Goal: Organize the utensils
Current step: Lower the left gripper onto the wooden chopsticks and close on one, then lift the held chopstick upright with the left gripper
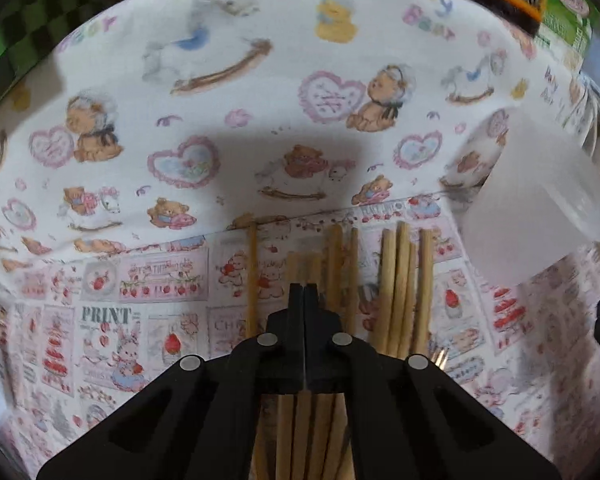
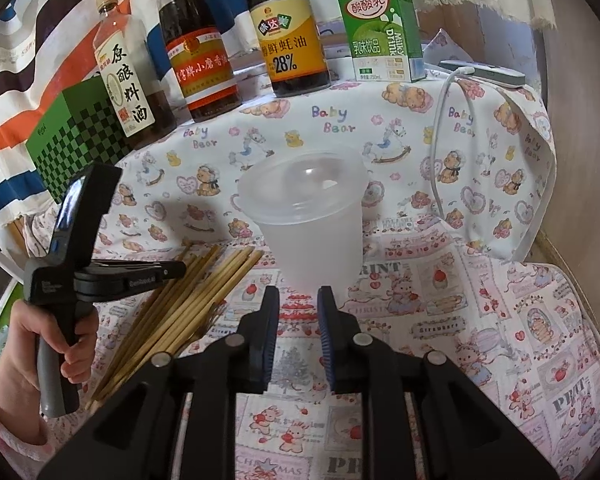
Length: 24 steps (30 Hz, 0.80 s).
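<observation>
A tabletop [image 2: 480,320] covered in pink and white printed cloths fills both views. Bottles, a green checked box and a green drink carton [image 2: 384,32] line its far edge.

Near the middle stands a translucent plastic cup [image 2: 308,216], upright, mouth open and empty. Just beside its base, on the left in the right wrist view, lies a loose pile of wooden chopsticks [image 2: 180,304], flat on the cloth. Their long axes run roughly parallel, from the near left toward the cup, with the far ends fanned out close to its foot. In the left wrist view they run straight away from the camera.

The left gripper [image 1: 304,292], held in a hand [image 2: 72,344], hangs over the pile with its fingers clenched tight together; whether a stick is pinched between the tips cannot be told. The right gripper [image 2: 298,300] hovers near the cup with its fingers slightly apart and nothing between them.

Risks, as a judgement: the sticks are thin, round and crowded, so a pinch may catch none, or several at once, and scatter the rest. A stick gripped near one end would droop and could strike the rim. The cup looks light and may tip if bumped, or once long sticks lean on one side.
</observation>
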### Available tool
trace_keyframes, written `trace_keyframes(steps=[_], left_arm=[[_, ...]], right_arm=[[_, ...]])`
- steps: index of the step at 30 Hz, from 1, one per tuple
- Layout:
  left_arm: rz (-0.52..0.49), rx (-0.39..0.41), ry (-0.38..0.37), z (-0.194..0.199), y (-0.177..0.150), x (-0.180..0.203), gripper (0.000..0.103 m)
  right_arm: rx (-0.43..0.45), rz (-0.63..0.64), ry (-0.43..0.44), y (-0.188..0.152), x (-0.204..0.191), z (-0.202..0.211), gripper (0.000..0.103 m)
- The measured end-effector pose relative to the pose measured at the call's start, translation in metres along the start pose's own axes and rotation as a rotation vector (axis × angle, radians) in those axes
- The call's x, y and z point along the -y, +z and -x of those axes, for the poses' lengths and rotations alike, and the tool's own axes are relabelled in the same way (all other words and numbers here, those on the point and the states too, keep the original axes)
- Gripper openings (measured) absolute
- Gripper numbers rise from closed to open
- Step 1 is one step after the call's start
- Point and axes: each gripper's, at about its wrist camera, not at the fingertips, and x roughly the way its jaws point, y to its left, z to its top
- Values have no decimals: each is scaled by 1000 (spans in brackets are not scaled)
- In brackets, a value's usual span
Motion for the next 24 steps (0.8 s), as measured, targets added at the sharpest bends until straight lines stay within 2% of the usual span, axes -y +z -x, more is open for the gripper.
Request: trace_keyframes(steps=[2,4,8,11,12,14,16,20,21,23,24], left_arm=[[-27,-12,21,-2,5,5,0],[-72,-37,82,-6,11,8,1],[5,-62,52,-9,25,0,1],[-47,-44,77,-8,21,4,2],[-70,-54,100,-10,19,8,12],[-74,-42,109,-8,14,9,15],[-27,-35,84,-5,12,6,12],[87,-59,-23,-3,15,-18,9],[90,-60,-20,-2,16,-22,6],[111,-84,4,3,16,-22,6],[158,-74,8,17,17,-21,6]], right_arm=[[1,14,-21,0,0,-2,18],[-7,13,-28,-1,1,-5,18],[-22,-1,-3,-1,3,-6,18],[-9,5,-5,0,1,-3,18],[-10,4,-5,0,1,-3,18],[-16,1,-2,0,1,-4,18],[-18,7,-8,-1,1,-5,18],[-17,5,-20,-1,3,-7,18],[-22,-2,-14,-1,5,-8,18],[-30,-8,-2,0,6,-8,18],[-30,-6,7,0,7,-8,18]])
